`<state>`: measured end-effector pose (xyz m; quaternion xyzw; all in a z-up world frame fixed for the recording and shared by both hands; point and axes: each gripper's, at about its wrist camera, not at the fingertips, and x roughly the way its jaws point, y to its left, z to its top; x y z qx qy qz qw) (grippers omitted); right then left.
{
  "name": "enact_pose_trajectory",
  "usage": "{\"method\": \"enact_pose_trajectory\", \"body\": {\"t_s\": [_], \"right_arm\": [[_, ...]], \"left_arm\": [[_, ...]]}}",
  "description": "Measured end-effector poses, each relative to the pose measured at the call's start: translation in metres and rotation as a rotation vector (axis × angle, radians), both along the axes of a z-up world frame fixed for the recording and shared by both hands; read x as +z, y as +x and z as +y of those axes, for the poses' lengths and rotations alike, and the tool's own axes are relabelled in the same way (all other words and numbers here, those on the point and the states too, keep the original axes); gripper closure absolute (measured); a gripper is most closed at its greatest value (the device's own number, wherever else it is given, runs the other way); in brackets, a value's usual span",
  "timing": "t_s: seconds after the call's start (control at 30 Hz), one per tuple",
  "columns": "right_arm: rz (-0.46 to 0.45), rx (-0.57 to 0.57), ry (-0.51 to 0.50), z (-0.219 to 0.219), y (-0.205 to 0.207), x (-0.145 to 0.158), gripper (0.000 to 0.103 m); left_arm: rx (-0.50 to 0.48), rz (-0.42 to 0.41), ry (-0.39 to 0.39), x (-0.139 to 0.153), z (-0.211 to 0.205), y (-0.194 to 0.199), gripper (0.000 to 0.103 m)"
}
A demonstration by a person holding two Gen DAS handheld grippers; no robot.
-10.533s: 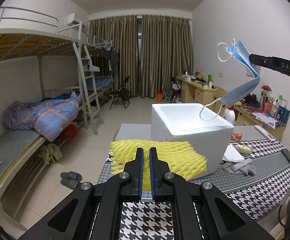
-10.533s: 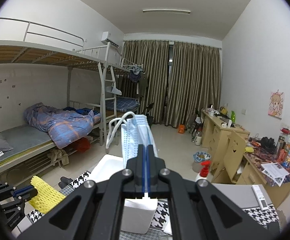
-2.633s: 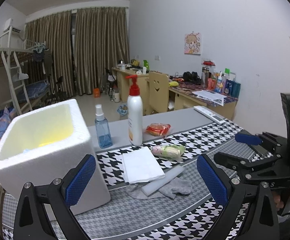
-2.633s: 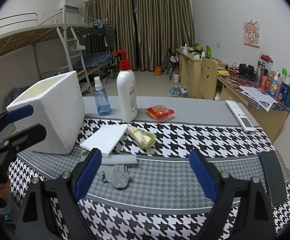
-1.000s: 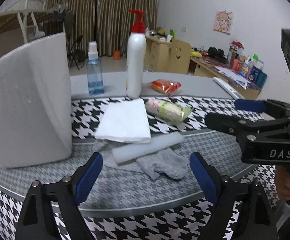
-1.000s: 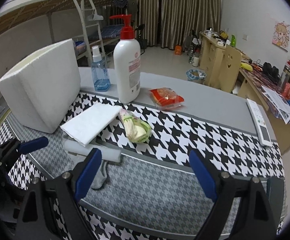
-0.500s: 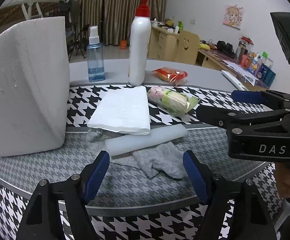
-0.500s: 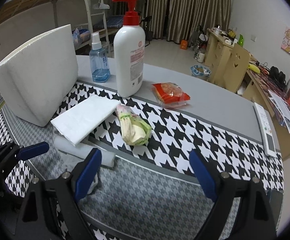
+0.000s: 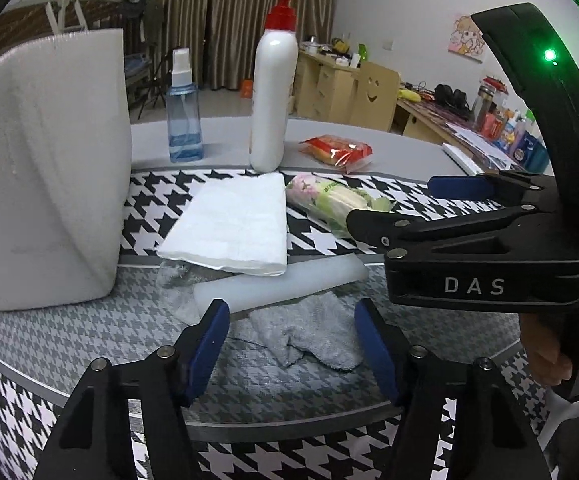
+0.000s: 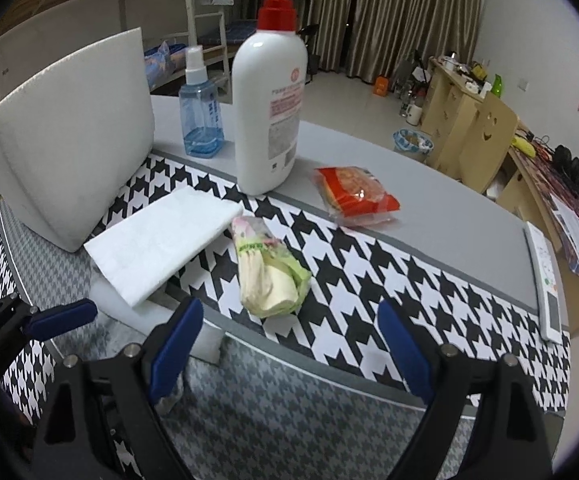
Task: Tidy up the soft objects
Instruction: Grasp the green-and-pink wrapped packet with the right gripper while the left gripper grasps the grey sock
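Since a second ago we have drawn our left gripper point(image 9: 291, 344) closer to the grey cloth point(image 9: 301, 344), and its jaws have just been closing; the cloth lies between the blue pads, not yet pinched. Our right gripper point(image 10: 289, 334) stands wide and empty, the tissue packet point(image 10: 269, 276) just ahead of it. Beyond the cloth lie the foam strip point(image 9: 281, 284), the folded white towel point(image 9: 233, 224), then the foam box point(image 9: 45, 168) and the pump bottle point(image 9: 273, 92).

Black tongs point(image 9: 291, 350), blue pads point(image 9: 205, 346)
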<state>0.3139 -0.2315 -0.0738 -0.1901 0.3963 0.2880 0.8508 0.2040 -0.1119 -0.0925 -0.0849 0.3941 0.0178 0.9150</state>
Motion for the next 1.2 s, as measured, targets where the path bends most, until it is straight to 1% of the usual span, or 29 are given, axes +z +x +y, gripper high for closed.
{"method": "enact_pose_trajectory", "body": {"t_s": [0.03, 0.1, 0.23, 0.27, 0.33, 0.4, 0.5, 0.6, 0.67, 0.73, 0.9, 1.0, 1.07, 1.2], "right_arm": [[-0.001, 0.007, -0.002, 0.002, 0.001, -0.001, 0.011], [-0.006, 0.017, -0.005, 0.005, 0.002, -0.002, 0.011], [-0.022, 0.028, -0.020, 0.013, 0.006, -0.004, 0.012], [-0.025, 0.030, -0.024, 0.014, 0.007, -0.004, 0.013], [-0.025, 0.035, -0.031, 0.017, 0.010, -0.006, 0.018], [-0.017, 0.037, -0.040, 0.019, 0.013, -0.010, 0.021], [-0.007, 0.043, -0.053, 0.023, 0.016, -0.016, 0.026], [-0.010, 0.052, -0.056, 0.025, 0.017, -0.018, 0.027], [-0.009, 0.058, -0.051, 0.025, 0.019, -0.019, 0.030], [0.003, 0.060, -0.056, 0.026, 0.021, -0.021, 0.037], [0.029, 0.047, -0.061, 0.026, 0.028, -0.029, 0.044], [0.047, 0.044, -0.057, 0.026, 0.031, -0.032, 0.055], [0.052, 0.046, -0.046, 0.025, 0.032, -0.031, 0.058], [0.058, 0.050, -0.041, 0.024, 0.032, -0.032, 0.067]], "left_arm": [[-0.002, 0.008, 0.002, -0.002, -0.001, 0.001, 0.040], [-0.008, 0.020, 0.008, -0.004, -0.002, 0.002, 0.047], [-0.004, 0.029, 0.007, -0.005, -0.001, 0.002, 0.053], [-0.003, 0.033, 0.006, -0.005, -0.001, 0.003, 0.055], [-0.002, 0.039, 0.002, -0.006, -0.001, 0.003, 0.058], [-0.015, 0.054, -0.002, -0.007, -0.002, 0.005, 0.061], [-0.011, 0.059, -0.012, -0.009, -0.001, 0.006, 0.064], [-0.009, 0.063, -0.010, -0.010, -0.001, 0.006, 0.068], [-0.005, 0.067, 0.003, -0.011, -0.002, 0.006, 0.072], [-0.003, 0.071, 0.006, -0.011, -0.002, 0.006, 0.075], [-0.002, 0.072, -0.004, -0.011, 0.001, 0.006, 0.084], [-0.008, 0.071, -0.005, -0.011, 0.002, 0.005, 0.086], [-0.010, 0.073, -0.012, -0.010, 0.003, 0.005, 0.087], [-0.022, 0.069, -0.014, -0.007, 0.004, 0.002, 0.089]]}}
